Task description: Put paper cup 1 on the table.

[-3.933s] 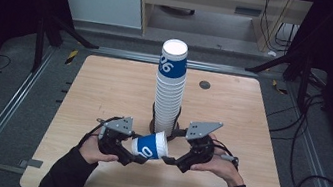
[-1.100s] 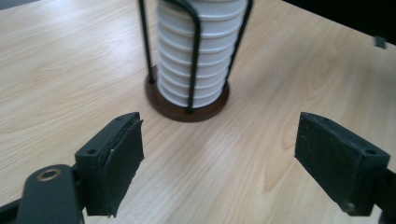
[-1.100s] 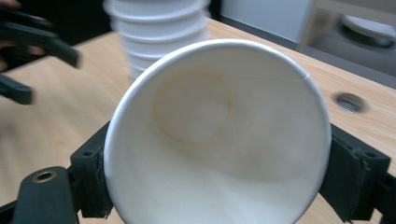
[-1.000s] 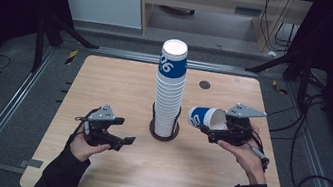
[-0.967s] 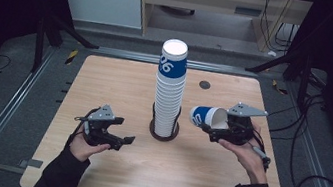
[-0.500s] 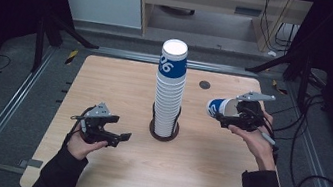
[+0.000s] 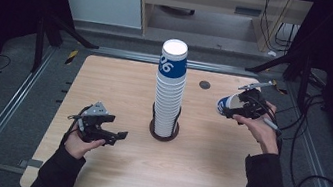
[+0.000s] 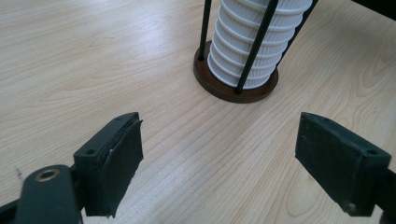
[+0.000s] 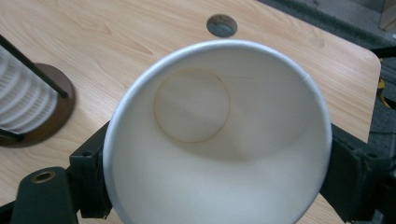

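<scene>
A second ago our right hand-held gripper point(image 7: 231, 107) carried the paper cup point(image 7: 226, 105) just beside the cup stack point(image 7: 169, 89); now it has swung well away from the stack, toward the far right part of the bench point(image 7: 121, 81), near the round hole point(image 7: 205, 85). Its jaws clamp the cup's wall from both sides, the cup lying sideways with its white mouth turned back toward the gripper. Our left hand-held gripper point(image 7: 114, 136) stands wide open, nothing between its pads point(image 8: 122, 158), with the stack's brown base point(image 8: 219, 86) just ahead. We judge the cup freed and set to be put down apart.
</scene>
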`<state>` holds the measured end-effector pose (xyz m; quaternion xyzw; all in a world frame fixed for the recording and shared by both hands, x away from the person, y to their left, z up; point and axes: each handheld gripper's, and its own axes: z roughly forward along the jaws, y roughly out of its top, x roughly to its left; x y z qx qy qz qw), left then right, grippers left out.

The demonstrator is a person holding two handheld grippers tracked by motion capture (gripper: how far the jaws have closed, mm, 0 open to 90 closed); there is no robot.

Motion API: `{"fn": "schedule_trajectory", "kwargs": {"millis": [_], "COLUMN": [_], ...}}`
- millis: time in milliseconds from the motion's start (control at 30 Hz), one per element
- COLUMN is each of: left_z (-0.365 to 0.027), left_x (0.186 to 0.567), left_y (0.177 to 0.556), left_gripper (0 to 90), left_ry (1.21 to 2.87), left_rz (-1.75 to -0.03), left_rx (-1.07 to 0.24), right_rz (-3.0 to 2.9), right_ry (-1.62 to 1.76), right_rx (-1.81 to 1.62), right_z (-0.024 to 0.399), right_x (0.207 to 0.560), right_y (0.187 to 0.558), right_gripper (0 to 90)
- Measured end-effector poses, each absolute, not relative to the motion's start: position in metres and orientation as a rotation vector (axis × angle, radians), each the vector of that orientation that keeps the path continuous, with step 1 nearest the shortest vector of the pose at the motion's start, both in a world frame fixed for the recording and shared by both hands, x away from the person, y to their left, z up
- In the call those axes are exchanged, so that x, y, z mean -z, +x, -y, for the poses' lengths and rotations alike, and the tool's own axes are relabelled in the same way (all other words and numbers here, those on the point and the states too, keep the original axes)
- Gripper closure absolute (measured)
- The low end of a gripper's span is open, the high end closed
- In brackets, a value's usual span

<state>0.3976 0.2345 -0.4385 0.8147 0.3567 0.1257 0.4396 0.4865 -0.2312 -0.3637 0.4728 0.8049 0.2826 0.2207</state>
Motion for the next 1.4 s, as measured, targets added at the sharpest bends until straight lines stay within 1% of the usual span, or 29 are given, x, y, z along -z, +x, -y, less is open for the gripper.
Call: {"fn": "schedule_trajectory", "kwargs": {"millis": [467,800,1033,1400], "left_z": [-0.238,-0.24,-0.241,-0.241], "left_x": [0.447,0.449,0.448,0.449], "left_y": [0.402,0.405,0.405,0.404], "left_gripper": [14.5,14.6,14.6,14.6], "left_ry": [2.042,2.047,2.044,2.057], "left_rz": [-0.911,-0.92,-0.922,-0.911], "left_rx": [-0.29,-0.282,-0.279,-0.278], "right_rz": [-2.362,-2.43,-2.494,-2.591], "right_ry": [1.412,1.394,1.396,1.381], "right_rx": [-0.567,-0.382,-0.329,-0.143], "right_z": [0.234,0.227,0.22,0.215], "right_x": [0.393,0.393,0.393,0.404], "right_y": [0.512,0.525,0.529,0.536], "right_gripper": [14.5,14.6,14.6,14.2]}}
